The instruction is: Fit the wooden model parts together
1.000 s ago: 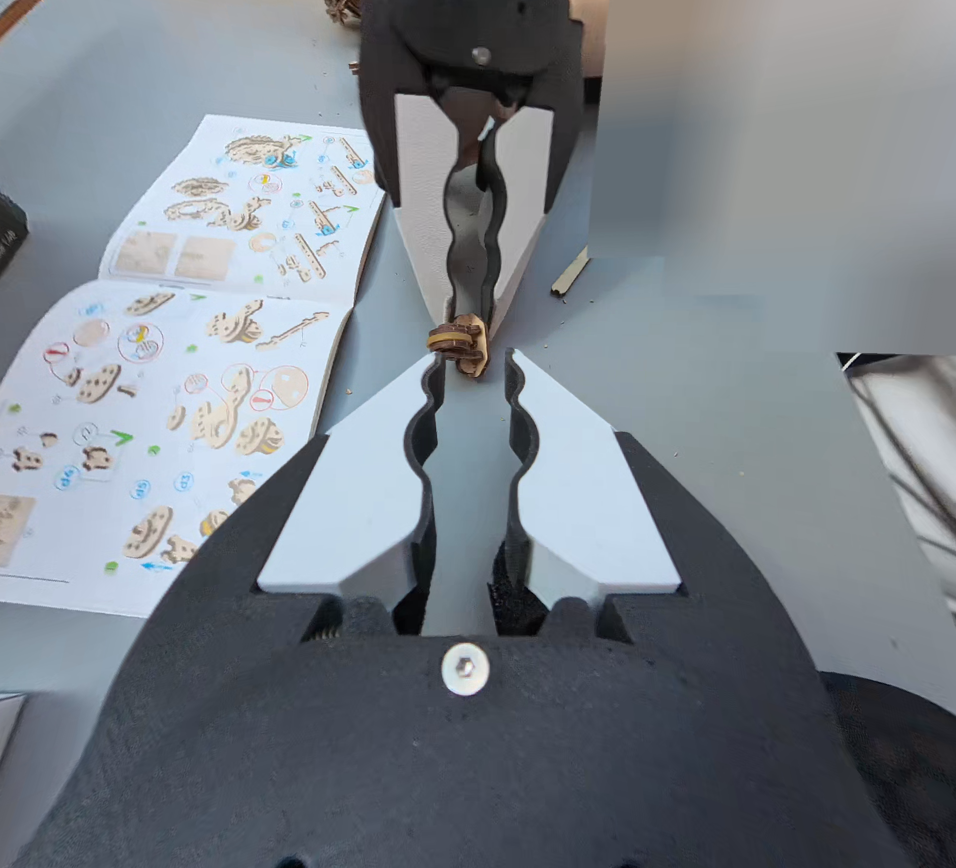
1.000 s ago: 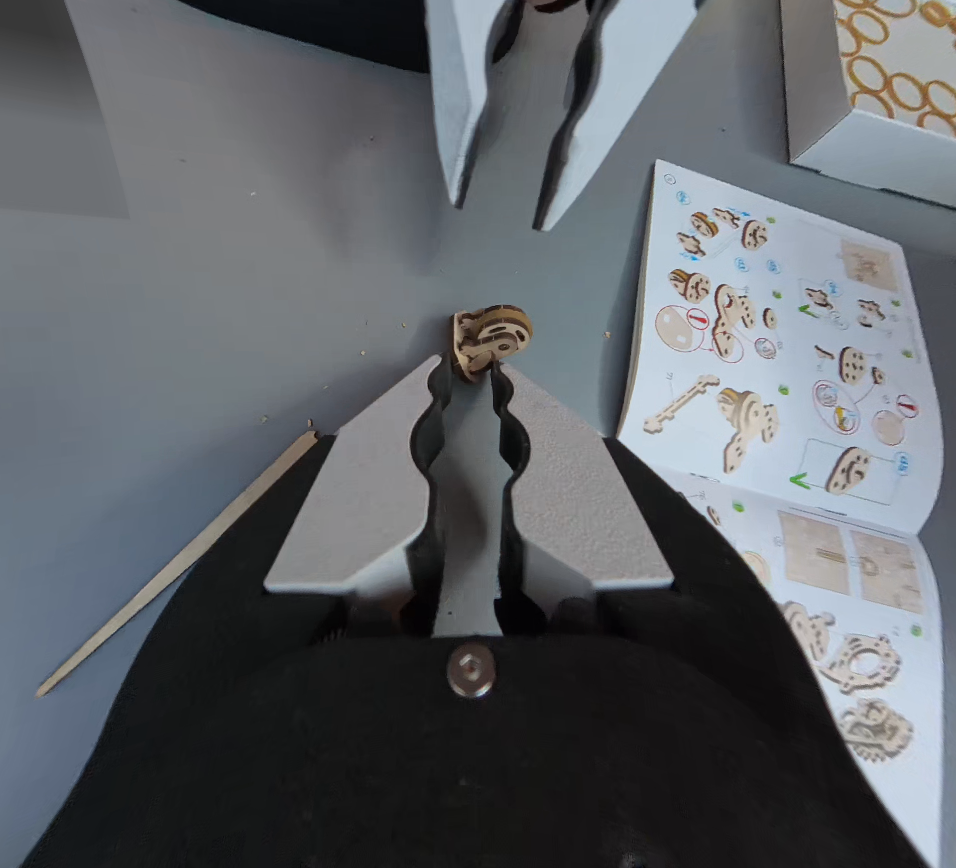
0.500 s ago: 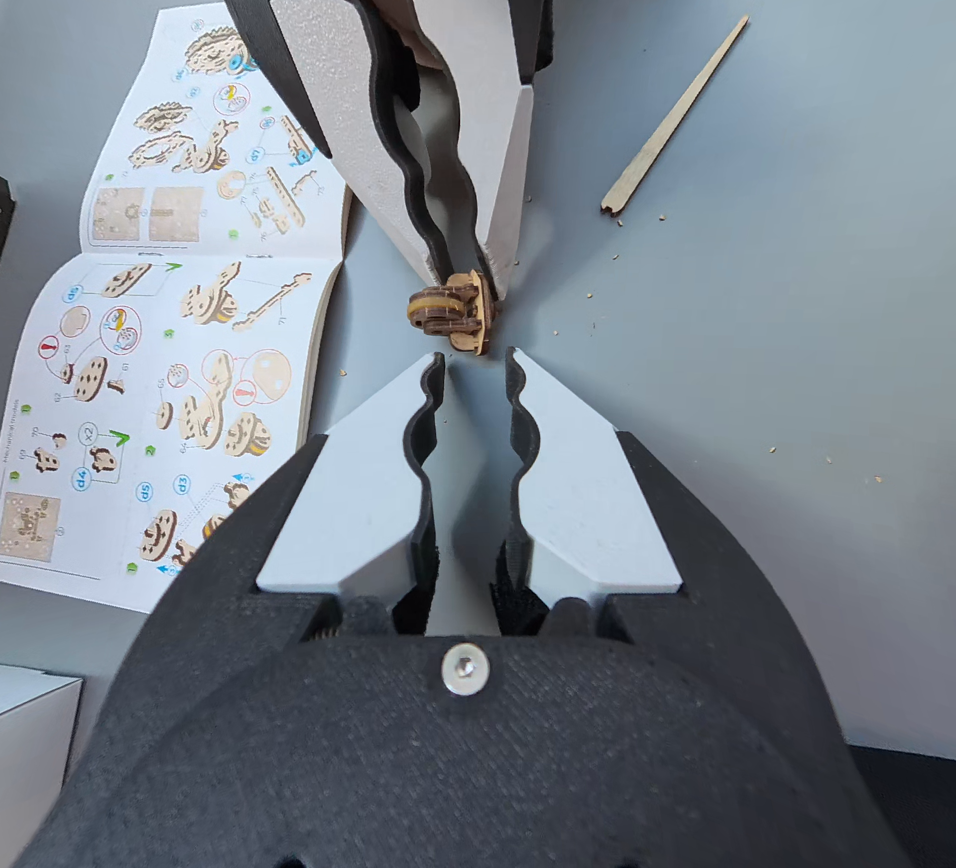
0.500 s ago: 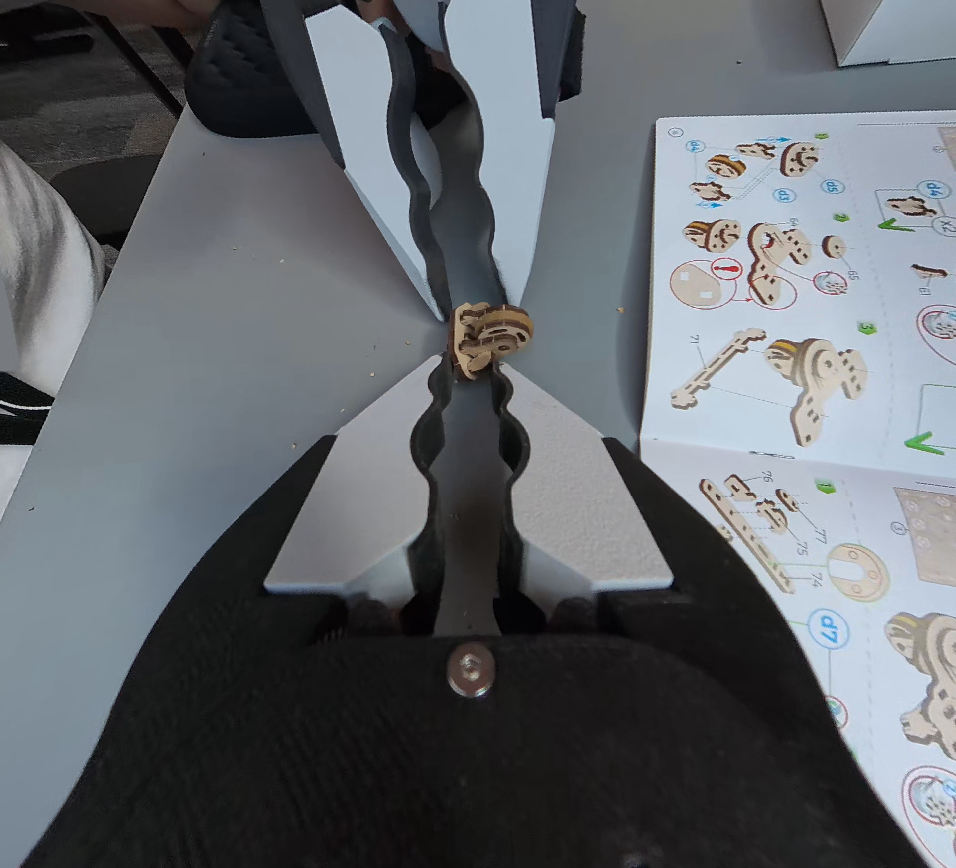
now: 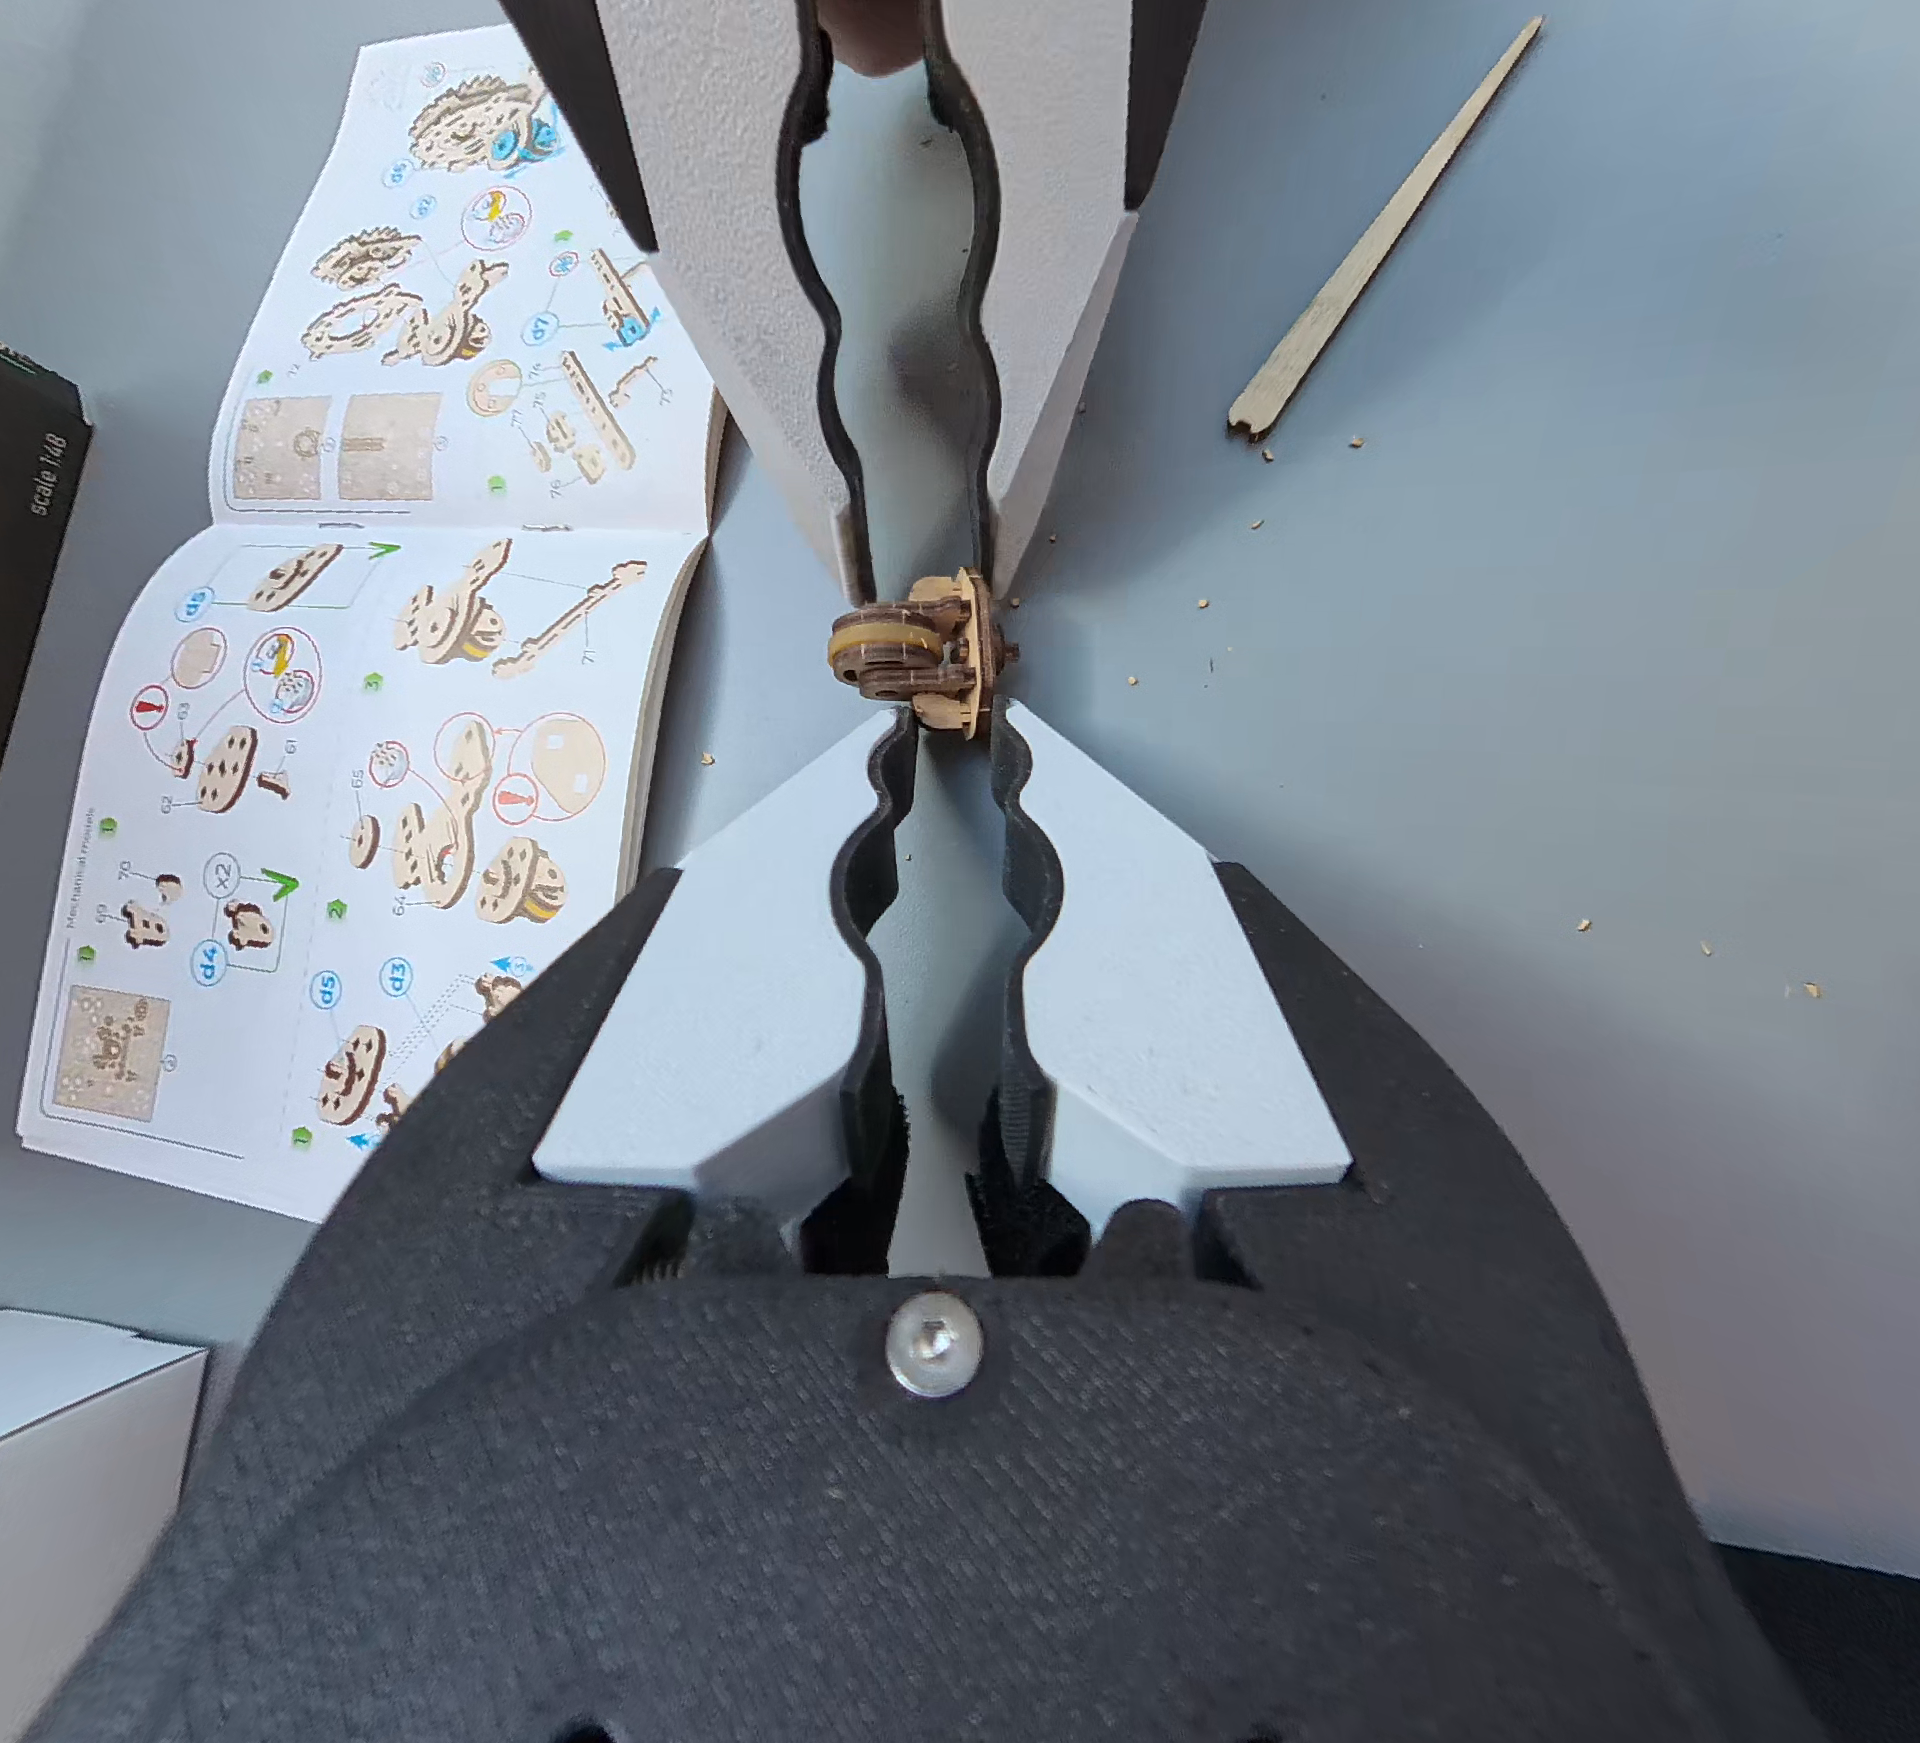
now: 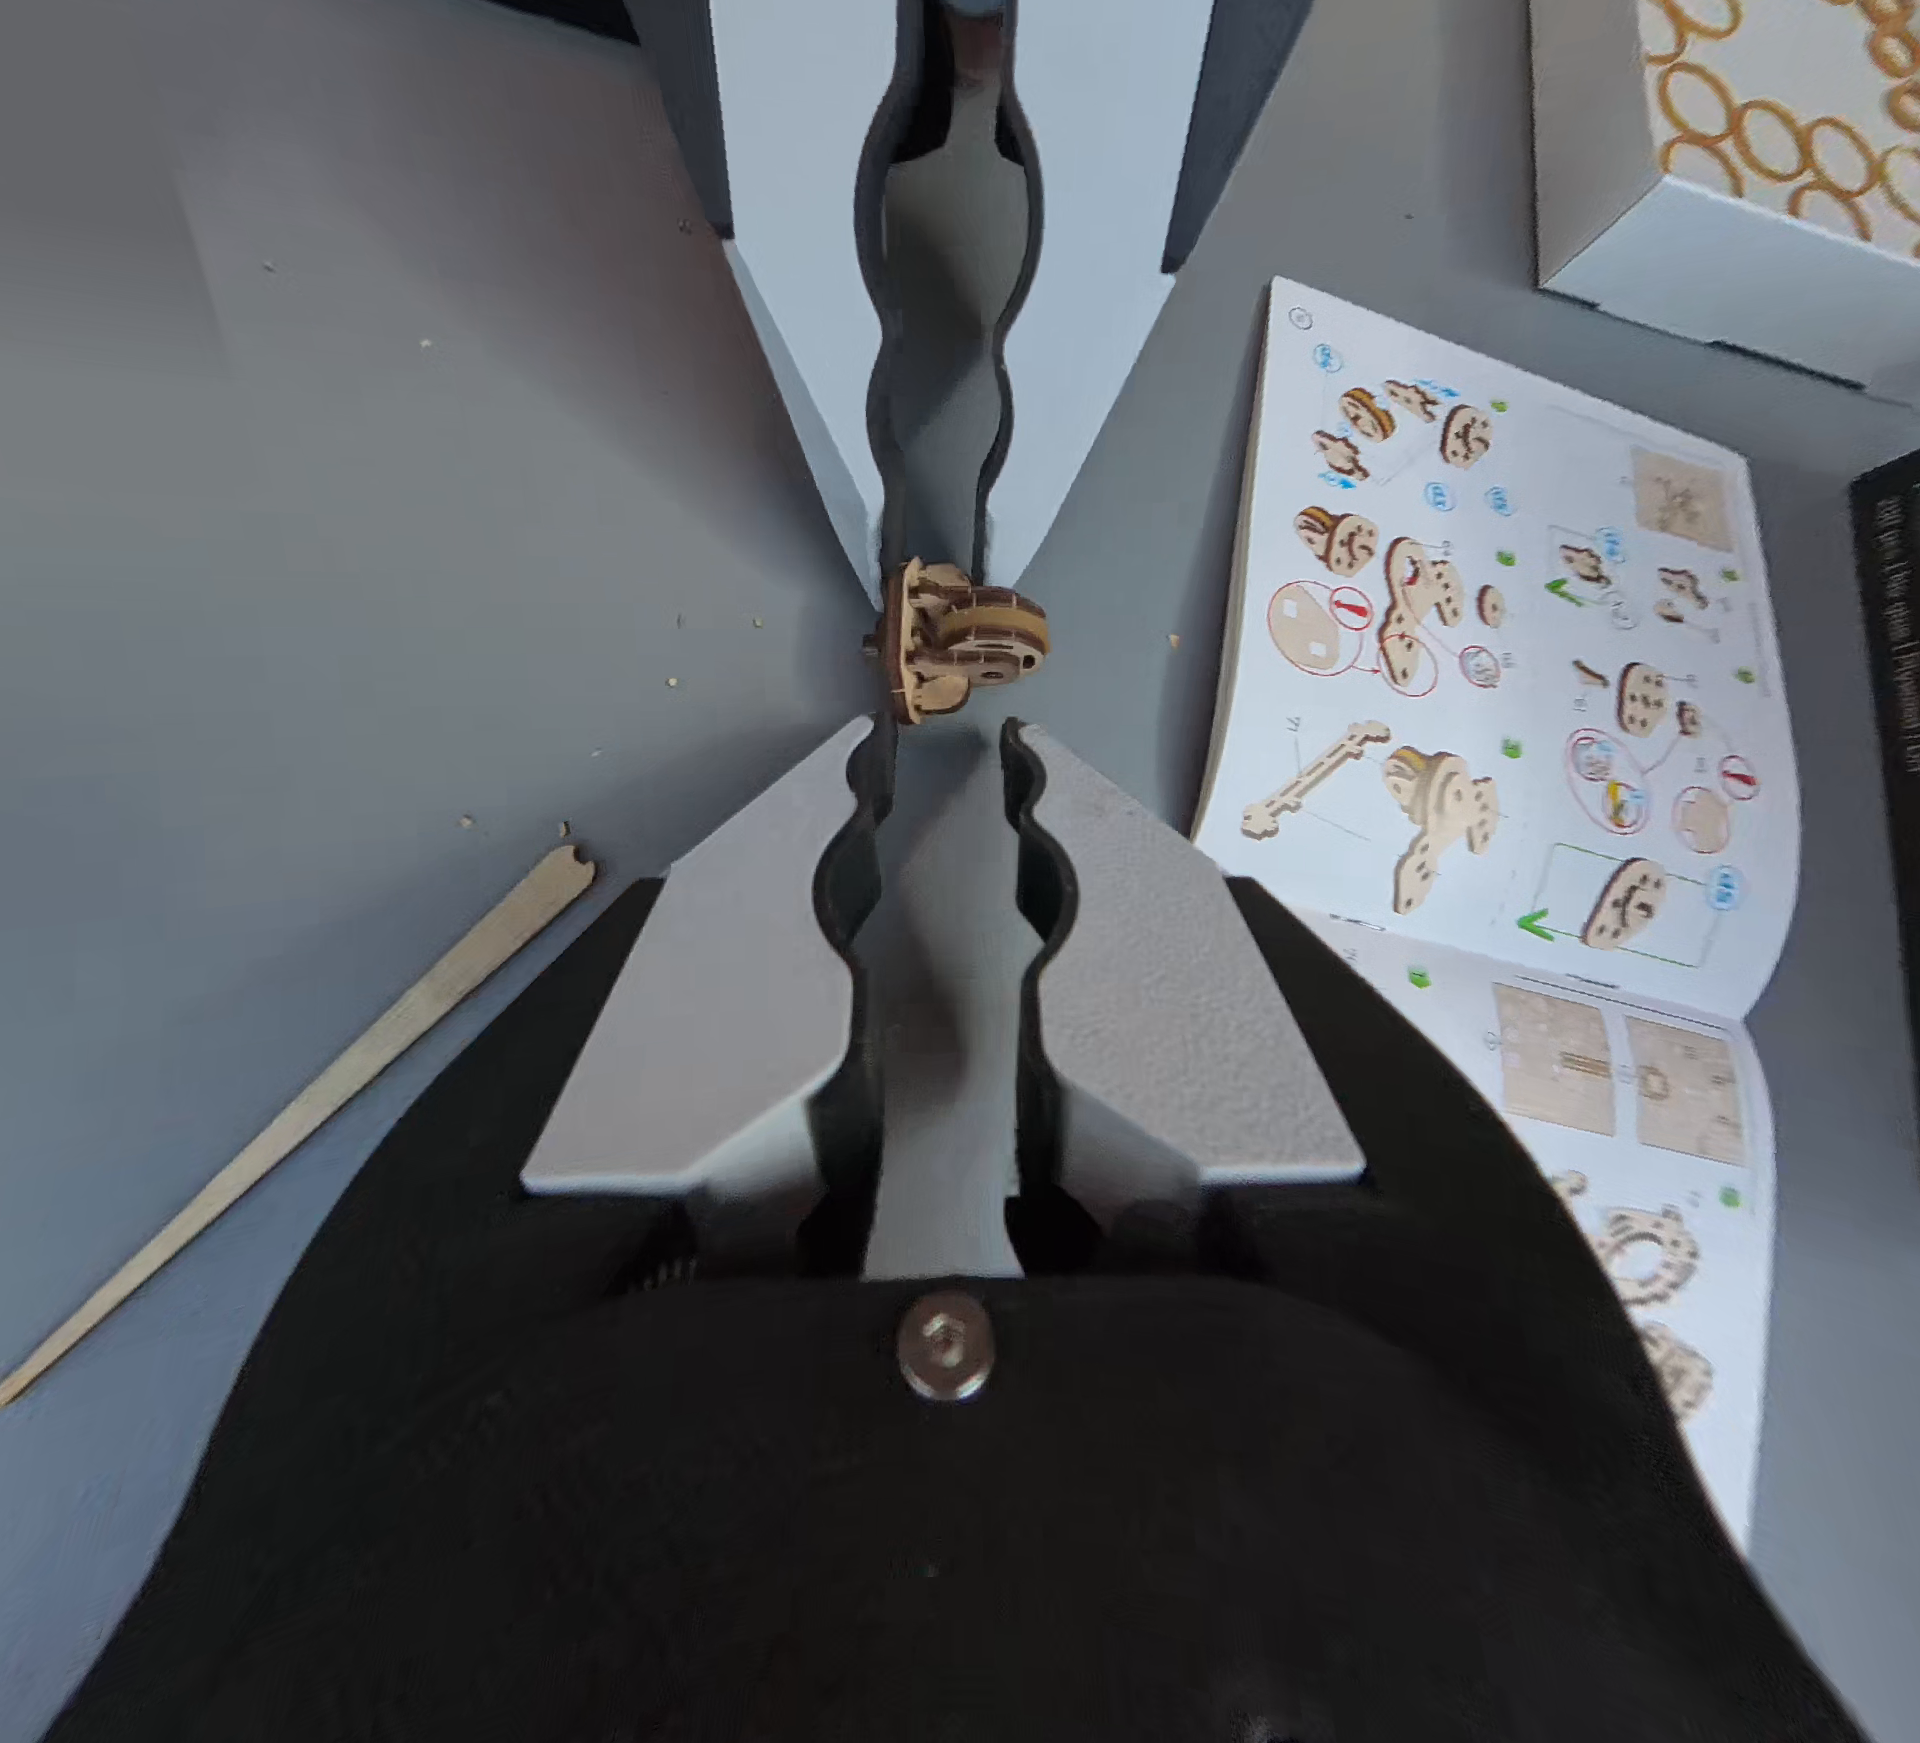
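A small wooden assembly [image 5: 914, 654], a layered disc on a flat plate, hangs above the grey table between the two grippers, which face each other tip to tip. My left gripper [image 5: 948, 717] is shut on its near end; in the right wrist view the left gripper [image 6: 935, 561] comes down from the top onto the assembly [image 6: 961, 644]. My right gripper [image 6: 943, 727] stands slightly open, with the assembly right at its fingertips. It also shows in the left wrist view [image 5: 923, 594].
An open instruction booklet [image 5: 416, 654] [image 6: 1507, 706] lies beside the grippers. A thin wooden stick [image 5: 1382, 239] [image 6: 312, 1101] lies on the other side. A white box [image 6: 1714, 259] holds rubber bands. A black box [image 5: 36, 498] sits past the booklet. Wood crumbs dot the table. Both grippers' tips are close together, under 4 cm apart.
The left gripper has closed in and narrowed onto the assembly. The right gripper, which held it before, has widened a little, and the assembly now sits at its tips.
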`<state>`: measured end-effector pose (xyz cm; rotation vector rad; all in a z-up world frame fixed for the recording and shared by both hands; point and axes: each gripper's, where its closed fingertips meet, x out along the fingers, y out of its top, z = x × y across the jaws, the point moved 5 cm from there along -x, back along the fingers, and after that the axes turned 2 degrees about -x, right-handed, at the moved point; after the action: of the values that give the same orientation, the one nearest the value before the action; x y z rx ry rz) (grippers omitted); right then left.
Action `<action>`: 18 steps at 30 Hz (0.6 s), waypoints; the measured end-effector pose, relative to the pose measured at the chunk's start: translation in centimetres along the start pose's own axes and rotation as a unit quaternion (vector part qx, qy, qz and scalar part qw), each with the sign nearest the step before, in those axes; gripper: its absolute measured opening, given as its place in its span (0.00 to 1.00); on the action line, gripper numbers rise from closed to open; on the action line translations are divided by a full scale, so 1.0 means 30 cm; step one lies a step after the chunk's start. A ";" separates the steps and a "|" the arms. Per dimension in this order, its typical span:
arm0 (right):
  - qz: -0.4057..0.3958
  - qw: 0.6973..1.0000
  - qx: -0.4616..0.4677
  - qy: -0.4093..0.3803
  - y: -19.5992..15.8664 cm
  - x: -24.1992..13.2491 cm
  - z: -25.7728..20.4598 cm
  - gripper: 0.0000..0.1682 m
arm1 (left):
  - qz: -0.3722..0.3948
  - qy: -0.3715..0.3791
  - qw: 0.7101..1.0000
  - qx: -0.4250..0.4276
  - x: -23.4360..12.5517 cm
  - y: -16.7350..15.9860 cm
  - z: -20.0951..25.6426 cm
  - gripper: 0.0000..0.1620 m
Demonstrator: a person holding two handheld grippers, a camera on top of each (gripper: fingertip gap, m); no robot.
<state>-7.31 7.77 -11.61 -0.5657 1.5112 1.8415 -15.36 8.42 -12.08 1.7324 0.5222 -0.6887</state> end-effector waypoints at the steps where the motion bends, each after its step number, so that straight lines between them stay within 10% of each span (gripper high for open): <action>1: -0.007 0.999 -0.027 -0.018 0.007 -0.004 -0.003 0.11 | 0.000 -0.002 1.000 -0.004 0.000 0.000 -0.001 0.07; 18: -0.078 0.991 -0.086 -0.063 0.032 0.015 -0.035 0.05 | -0.007 0.008 1.000 0.010 0.001 0.011 0.011 0.07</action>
<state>-8.41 6.76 -11.51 -0.6182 1.1996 1.8590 -15.17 8.02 -11.93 1.7552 0.5401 -0.6933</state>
